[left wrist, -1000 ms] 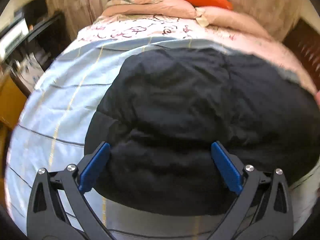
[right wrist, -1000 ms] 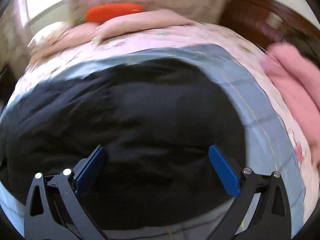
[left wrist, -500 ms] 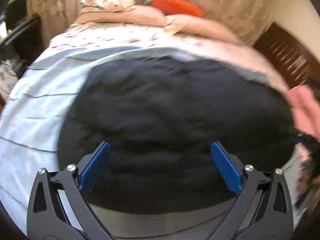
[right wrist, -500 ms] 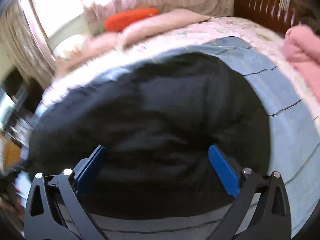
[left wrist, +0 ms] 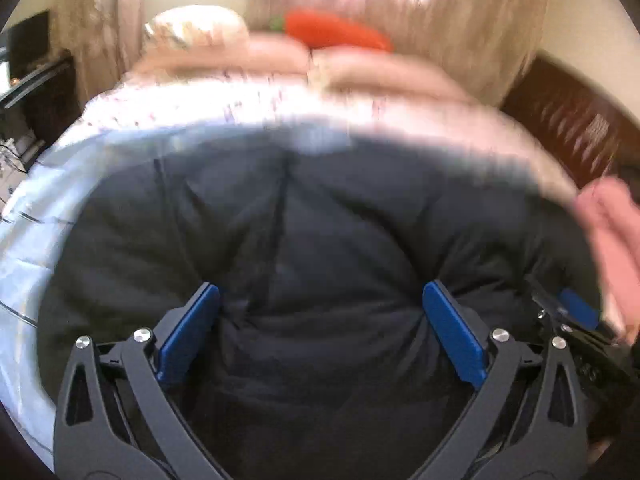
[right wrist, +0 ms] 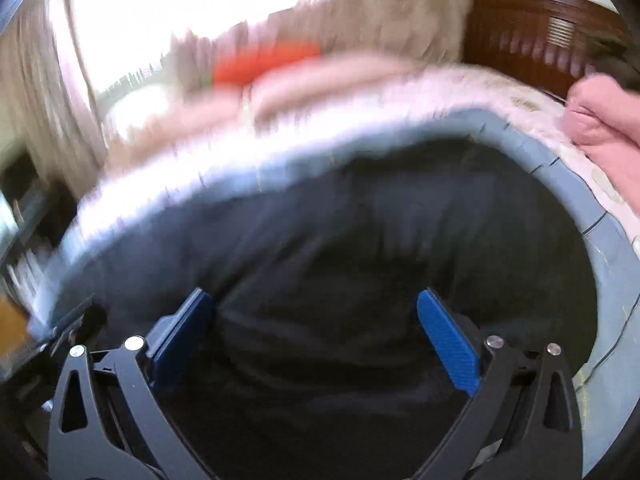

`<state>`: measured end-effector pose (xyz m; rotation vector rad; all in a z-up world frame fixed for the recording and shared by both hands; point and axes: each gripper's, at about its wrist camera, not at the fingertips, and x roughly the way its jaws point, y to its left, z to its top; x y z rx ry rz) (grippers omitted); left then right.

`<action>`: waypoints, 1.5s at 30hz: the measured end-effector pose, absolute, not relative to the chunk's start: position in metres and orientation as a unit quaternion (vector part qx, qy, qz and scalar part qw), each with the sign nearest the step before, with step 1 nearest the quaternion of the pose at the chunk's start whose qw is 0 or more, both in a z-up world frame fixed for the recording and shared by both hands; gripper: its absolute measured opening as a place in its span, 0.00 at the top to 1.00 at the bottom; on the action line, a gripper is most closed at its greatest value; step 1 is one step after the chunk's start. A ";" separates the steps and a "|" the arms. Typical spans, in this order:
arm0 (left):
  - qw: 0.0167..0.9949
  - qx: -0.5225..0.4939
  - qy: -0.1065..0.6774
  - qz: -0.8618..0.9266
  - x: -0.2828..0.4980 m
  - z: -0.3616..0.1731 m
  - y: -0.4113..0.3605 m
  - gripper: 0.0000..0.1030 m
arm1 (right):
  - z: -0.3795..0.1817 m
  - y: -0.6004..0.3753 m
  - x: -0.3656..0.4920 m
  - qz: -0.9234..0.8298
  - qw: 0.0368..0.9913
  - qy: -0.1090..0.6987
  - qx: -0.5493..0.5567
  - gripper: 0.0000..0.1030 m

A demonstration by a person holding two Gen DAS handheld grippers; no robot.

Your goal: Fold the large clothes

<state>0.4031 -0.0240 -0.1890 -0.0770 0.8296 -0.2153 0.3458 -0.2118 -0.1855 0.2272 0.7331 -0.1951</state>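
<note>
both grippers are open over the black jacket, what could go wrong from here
1. The black jacket is thick and puffy, so the open left gripper and right gripper may pinch only the top layer, and the fold could come out lopsided.
2. The two grippers are close together, each visible at the edge of the other's view, so they might bump.
3. A deep grasp could also catch the light blue sheet underneath.

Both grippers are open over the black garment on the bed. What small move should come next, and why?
Probably lower the left gripper and right gripper onto the black garment near its near edge and close: both jaws stand wide apart, holding nothing, and the garment lies bunched on the blue sheet.
</note>
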 end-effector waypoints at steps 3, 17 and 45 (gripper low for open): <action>0.910 -0.037 0.401 -0.098 0.402 -0.172 -0.022 0.02 | -0.161 -0.220 0.342 -0.098 0.920 0.349 0.149 0.01; 0.927 -0.037 0.358 -0.105 0.338 -0.030 0.012 0.02 | -0.003 -0.199 0.263 -0.111 0.936 0.317 0.107 0.01; 0.908 -0.018 0.416 -0.043 0.188 0.176 0.038 0.02 | 0.161 -0.203 0.154 -0.097 0.896 0.433 0.002 0.01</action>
